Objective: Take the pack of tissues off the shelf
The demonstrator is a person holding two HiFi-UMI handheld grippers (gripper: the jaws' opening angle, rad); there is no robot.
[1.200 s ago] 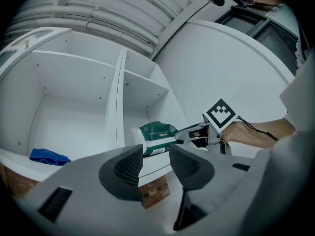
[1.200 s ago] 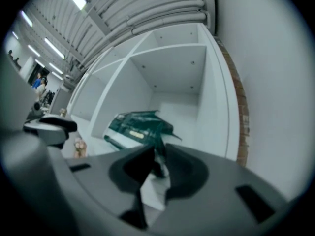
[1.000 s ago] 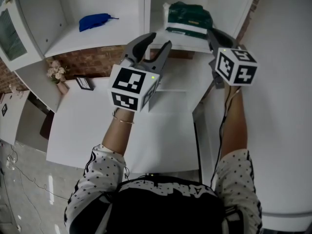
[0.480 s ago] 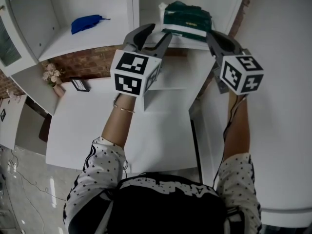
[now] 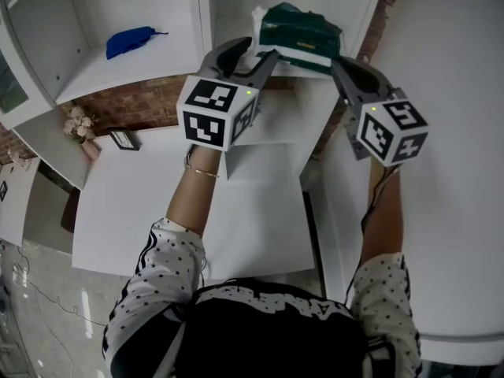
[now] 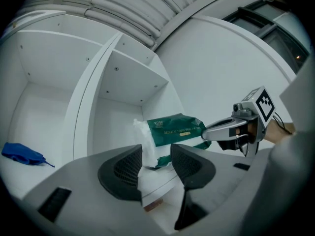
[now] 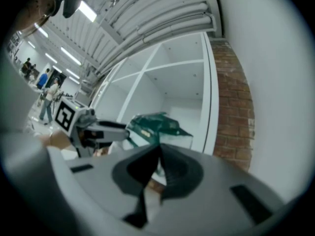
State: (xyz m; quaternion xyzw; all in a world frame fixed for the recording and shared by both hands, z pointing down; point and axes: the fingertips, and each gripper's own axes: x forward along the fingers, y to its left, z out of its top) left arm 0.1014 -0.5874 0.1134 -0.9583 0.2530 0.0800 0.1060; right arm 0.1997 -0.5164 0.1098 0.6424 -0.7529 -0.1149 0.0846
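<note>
The green and white pack of tissues (image 5: 299, 34) lies at the front of the right shelf compartment (image 5: 236, 6), its white end toward the left. My left gripper (image 5: 260, 50) is open at that left end; its jaws have just been opening. In the left gripper view the pack (image 6: 174, 129) shows beyond the left gripper (image 6: 156, 159), its white end in line with the gap and nothing pressed. My right gripper (image 5: 341, 61) is shut, tips at the pack's right end (image 6: 204, 132). Whether it pinches the wrapper I cannot tell. The right gripper view shows the right gripper (image 7: 158, 152) below the pack (image 7: 155, 124).
A blue cloth (image 5: 130, 40) lies in the left compartment, past the upright divider (image 5: 203, 14). Below the shelf are a brick strip (image 5: 150, 97), a white table (image 5: 157, 211), a small flower vase (image 5: 80, 124) and a picture frame (image 5: 122, 138). A white wall (image 5: 457, 132) is at right.
Both grippers have moved forward to the shelf edge, one at each end of the pack. The left jaws stand a little wider than before.
</note>
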